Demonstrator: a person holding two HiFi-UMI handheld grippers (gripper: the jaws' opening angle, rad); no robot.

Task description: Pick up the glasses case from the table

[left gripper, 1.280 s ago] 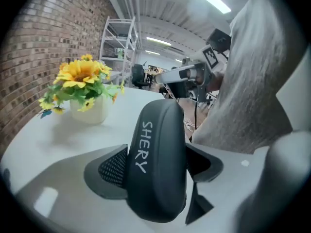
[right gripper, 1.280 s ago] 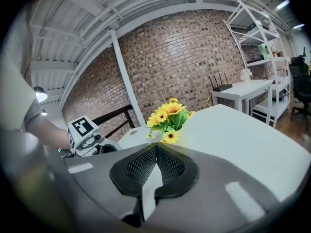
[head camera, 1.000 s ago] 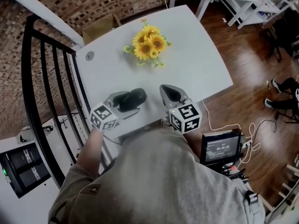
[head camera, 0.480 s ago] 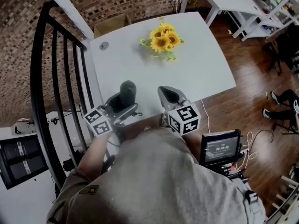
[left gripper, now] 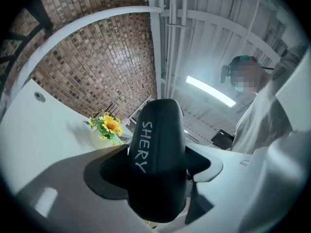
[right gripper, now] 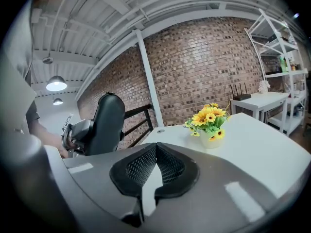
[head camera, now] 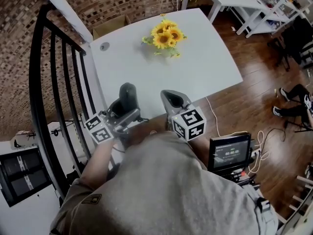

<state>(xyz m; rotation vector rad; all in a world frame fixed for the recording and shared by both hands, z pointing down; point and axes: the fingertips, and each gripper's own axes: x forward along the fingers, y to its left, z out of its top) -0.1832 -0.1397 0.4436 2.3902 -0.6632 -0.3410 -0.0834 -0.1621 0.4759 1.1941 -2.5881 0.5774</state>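
Observation:
The black glasses case (head camera: 128, 94) stands upright, lifted off the white table (head camera: 205, 67), with my left gripper (head camera: 123, 112) shut on its lower end. In the left gripper view the case (left gripper: 158, 144) fills the space between the jaws and shows white lettering. My right gripper (head camera: 172, 100) hovers beside it over the table's near edge, shut with nothing in it; its pads (right gripper: 167, 166) meet at the tips. The right gripper view shows the case (right gripper: 108, 120) at the left, held up by the left gripper (right gripper: 80, 132).
A pot of yellow sunflowers (head camera: 164, 35) stands at the table's far side, also in view as flowers (right gripper: 210, 120). A black railing (head camera: 54, 82) runs along the table's left. A monitor on a stand (head camera: 230, 153) and cables lie on the wooden floor at the right.
The left gripper has swung the case from lying flat to upright and drawn it back toward the near left. The right gripper has barely moved.

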